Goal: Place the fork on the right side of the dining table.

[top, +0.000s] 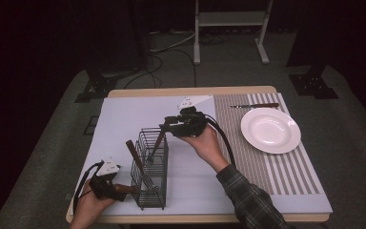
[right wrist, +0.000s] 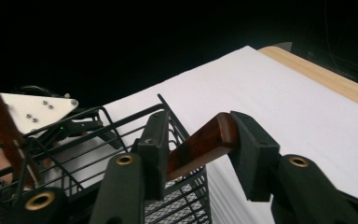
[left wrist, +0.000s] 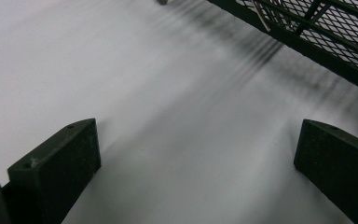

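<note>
A black wire cutlery basket [top: 150,167] stands on the white mat [top: 119,119] near the front left. Two wooden-handled utensils lean in it. My right gripper [top: 167,126] reaches in from the right at the basket's far end. In the right gripper view its jaws [right wrist: 200,135] hold the end of one brown wooden handle [right wrist: 198,144], with both pads touching it. The other handle [top: 134,155] sticks up slanted toward the left. My left gripper [top: 121,190] rests low beside the basket's near left side, and its jaws [left wrist: 198,135] are open over bare mat.
A white plate [top: 270,130] sits on a striped placemat [top: 286,167] at the right, with a dark-handled knife [top: 255,105] lying behind it. The basket's mesh wall [left wrist: 335,32] runs close past my left gripper. The table's wooden edge [right wrist: 326,77] lies beyond the mat.
</note>
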Demonstrator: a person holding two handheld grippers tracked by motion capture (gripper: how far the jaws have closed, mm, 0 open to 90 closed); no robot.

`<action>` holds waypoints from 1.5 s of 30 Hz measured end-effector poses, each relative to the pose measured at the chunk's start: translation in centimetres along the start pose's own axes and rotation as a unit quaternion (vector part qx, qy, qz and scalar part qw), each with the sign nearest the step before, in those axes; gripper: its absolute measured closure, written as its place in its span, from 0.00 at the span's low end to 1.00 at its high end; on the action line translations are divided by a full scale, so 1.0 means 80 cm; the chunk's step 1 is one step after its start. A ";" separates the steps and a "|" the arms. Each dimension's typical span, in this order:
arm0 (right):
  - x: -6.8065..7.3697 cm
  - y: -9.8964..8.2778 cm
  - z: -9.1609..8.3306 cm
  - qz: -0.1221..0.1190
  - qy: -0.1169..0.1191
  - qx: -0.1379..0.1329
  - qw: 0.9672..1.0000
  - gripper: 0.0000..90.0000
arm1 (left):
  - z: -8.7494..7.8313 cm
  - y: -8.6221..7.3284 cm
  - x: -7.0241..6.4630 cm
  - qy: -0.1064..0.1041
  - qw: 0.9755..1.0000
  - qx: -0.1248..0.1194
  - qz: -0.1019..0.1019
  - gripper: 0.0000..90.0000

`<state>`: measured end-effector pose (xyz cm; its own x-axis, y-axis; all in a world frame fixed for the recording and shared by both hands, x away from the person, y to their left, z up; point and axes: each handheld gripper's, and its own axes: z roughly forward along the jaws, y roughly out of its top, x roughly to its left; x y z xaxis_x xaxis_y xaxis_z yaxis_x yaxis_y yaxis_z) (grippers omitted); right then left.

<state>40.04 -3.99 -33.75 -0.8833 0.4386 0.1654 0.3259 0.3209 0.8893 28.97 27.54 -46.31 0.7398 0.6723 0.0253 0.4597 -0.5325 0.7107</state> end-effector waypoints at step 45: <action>0.031 0.022 -0.048 -0.020 0.051 -0.052 0.997 0.89 | 0.000 0.000 0.000 0.001 1.000 0.001 0.001 0.00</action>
<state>37.12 -5.51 -30.14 -0.9268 0.3368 0.1663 0.2571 0.2462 0.9345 28.97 27.55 -46.30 0.7401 0.6719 0.0272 0.4591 -0.5345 0.7096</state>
